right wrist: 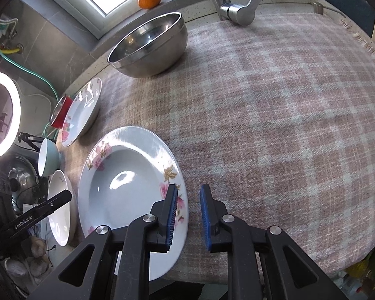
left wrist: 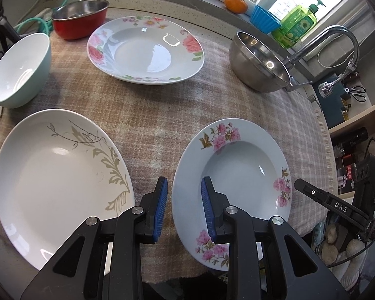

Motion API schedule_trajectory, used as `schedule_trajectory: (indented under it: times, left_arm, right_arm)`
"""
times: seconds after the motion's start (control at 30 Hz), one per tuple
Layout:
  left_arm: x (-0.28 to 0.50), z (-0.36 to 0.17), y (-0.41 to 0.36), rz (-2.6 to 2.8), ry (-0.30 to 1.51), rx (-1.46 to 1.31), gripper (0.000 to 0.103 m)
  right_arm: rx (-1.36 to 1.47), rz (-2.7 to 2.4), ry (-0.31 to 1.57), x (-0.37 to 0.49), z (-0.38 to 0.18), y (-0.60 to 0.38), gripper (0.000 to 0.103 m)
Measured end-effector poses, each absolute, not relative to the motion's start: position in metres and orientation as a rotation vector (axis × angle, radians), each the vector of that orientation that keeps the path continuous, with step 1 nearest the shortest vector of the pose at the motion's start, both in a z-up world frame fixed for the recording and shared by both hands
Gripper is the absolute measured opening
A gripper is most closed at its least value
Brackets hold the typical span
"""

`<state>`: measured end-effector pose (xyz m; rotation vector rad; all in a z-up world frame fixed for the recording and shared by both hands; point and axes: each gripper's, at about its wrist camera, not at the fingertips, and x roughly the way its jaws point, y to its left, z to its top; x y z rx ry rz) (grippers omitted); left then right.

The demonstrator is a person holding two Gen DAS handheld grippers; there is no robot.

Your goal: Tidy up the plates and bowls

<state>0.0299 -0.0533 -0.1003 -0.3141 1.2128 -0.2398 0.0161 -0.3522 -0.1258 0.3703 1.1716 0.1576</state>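
Observation:
A deep plate with pink flowers [left wrist: 240, 175] lies on the checked cloth near the front edge; it also shows in the right wrist view [right wrist: 127, 182]. My left gripper [left wrist: 183, 192] is open, its fingers astride the plate's left rim. My right gripper [right wrist: 187, 202] is open, astride the same plate's right rim; it shows in the left wrist view [left wrist: 310, 191]. A white plate with a grey leaf pattern [left wrist: 50, 175] lies at the left. A bigger flowered deep plate [left wrist: 147, 50] lies at the back. A mint bowl [left wrist: 20, 70], a red bowl [left wrist: 80, 17] and a steel bowl [left wrist: 257, 62] stand around.
A tap [left wrist: 325, 40] rises at the back right behind the steel bowl. An orange [left wrist: 235, 3], a blue cup [left wrist: 263, 18] and a green soap bottle [left wrist: 297, 22] sit on the window sill. A ring light [right wrist: 2, 115] stands at the left.

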Motion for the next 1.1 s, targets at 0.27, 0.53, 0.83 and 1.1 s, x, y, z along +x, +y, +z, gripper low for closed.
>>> schedule_trajectory:
  times: [0.27,0.53,0.83,1.1]
  left_arm:
    - [0.032,-0.084,-0.043,-0.238,1.172,-0.323,0.026]
    - [0.047,-0.072,-0.019,-0.221,1.150,-0.337,0.026]
    - [0.087,-0.065,0.016,-0.145,1.118,-0.316,0.026]
    - [0.126,-0.074,0.037,-0.077,1.115,-0.310,0.026]
  right_arm:
    - [0.316,0.186,1.111,0.018,-0.097,-0.329,0.018]
    - [0.285,0.273,1.085,0.043,-0.073,-0.294,0.018]
    - [0.228,0.385,1.088,0.099,-0.060,-0.252,0.020]
    - [0.150,0.423,1.099,0.148,-0.067,-0.217,0.023]
